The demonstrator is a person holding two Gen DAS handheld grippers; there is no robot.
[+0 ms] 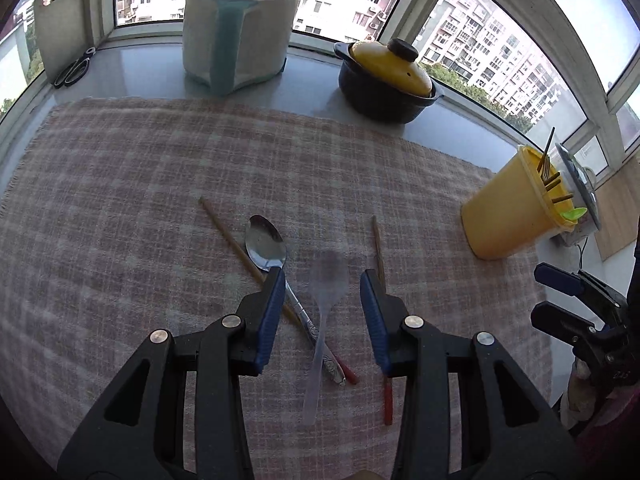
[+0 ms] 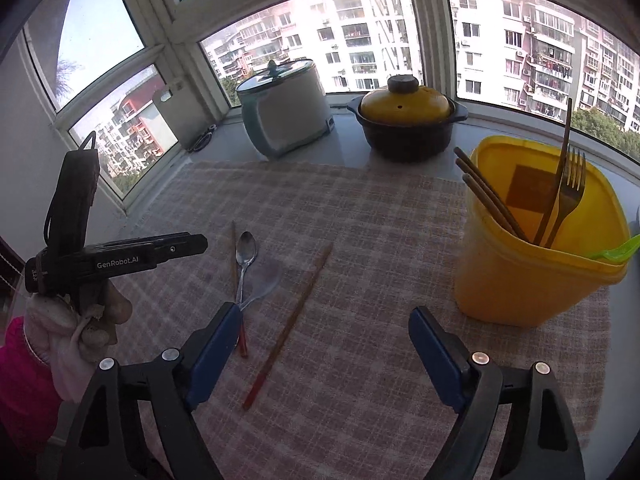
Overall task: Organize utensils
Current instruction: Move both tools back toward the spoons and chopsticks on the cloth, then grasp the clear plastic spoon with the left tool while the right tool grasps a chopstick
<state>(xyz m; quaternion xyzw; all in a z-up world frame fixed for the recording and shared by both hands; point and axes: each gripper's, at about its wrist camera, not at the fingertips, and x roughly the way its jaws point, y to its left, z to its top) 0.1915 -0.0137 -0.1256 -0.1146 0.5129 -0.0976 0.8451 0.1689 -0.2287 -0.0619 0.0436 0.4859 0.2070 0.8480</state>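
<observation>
Left wrist view: the left gripper [image 1: 323,276] tilts steeply down over the checked cloth [image 1: 160,168], its blue-padded fingers [image 1: 271,312] apart with nothing pressed between them. The clear plastic spoon [image 1: 326,312] lies on the cloth in the gap between the fingers, bowl pointing toward the window edge. Just left of it the metal spoon [image 1: 267,245] lies with its handle crossing a chopstick [image 1: 236,240]; the left finger sits over that crossing. A second chopstick [image 1: 383,300], red-tipped, runs along the right finger. The yellow container [image 1: 508,216] stands at the cloth's right edge, holding a fork and several chopsticks. The right gripper [image 1: 560,292] shows at the far right, beyond the cloth's edge, fingers apart. On the sill behind the cloth stand a white cooker [image 1: 240,32] and a dark pot with a yellow lid [image 1: 386,80].

Right wrist view: the right gripper [image 2: 320,332] angles down over the near part of the cloth [image 2: 360,220], fingers [image 2: 434,356] spread wide and holding nothing. The yellow container [image 2: 520,280] stands just beyond the right finger, at the cloth's right edge, with a fork [image 2: 570,188] upright inside. One chopstick [image 2: 292,320] lies diagonally between the fingers. The metal spoon [image 2: 245,256] and clear plastic spoon [image 2: 264,280] lie near the left finger. A gloved hand [image 2: 80,320] with a pink sleeve grips the left gripper [image 2: 120,256], seen side-on at the cloth's left edge.
</observation>
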